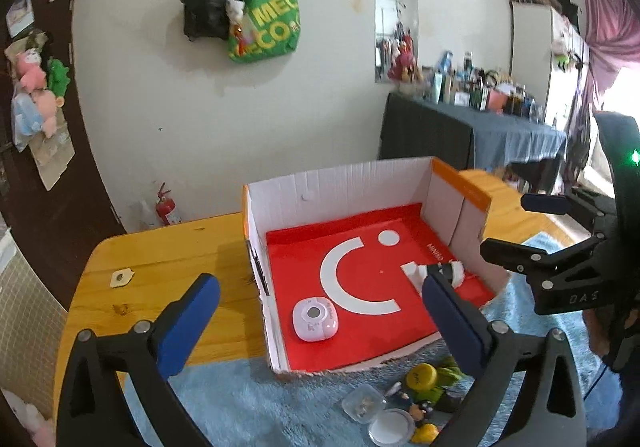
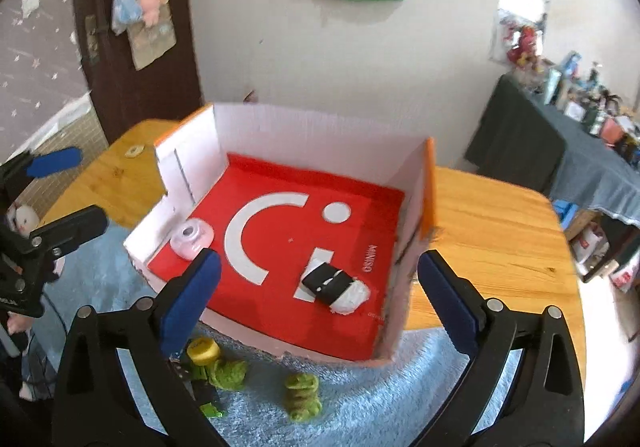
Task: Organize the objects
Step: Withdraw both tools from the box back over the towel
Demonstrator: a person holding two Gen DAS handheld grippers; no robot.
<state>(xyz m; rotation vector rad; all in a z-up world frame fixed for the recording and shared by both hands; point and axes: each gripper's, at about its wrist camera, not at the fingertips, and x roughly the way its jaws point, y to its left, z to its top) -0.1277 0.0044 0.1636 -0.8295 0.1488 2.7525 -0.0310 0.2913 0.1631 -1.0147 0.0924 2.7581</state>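
Cardboard box [image 2: 320, 123] holds pink gadget [image 2: 191, 237] and black-banded white toy [image 2: 335, 287]; both hand-held grippers gape wide, empty.

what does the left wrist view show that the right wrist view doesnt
Only the left wrist view shows the clear round containers and small figurine on the blue mat, plus the red fire extinguisher.

Only the right wrist view shows the green knitted frog alone on the mat.

Both show the cardboard box with its red floor, the pink device and black-and-white item inside it, the yellow cap, and both tongs open: left, right.
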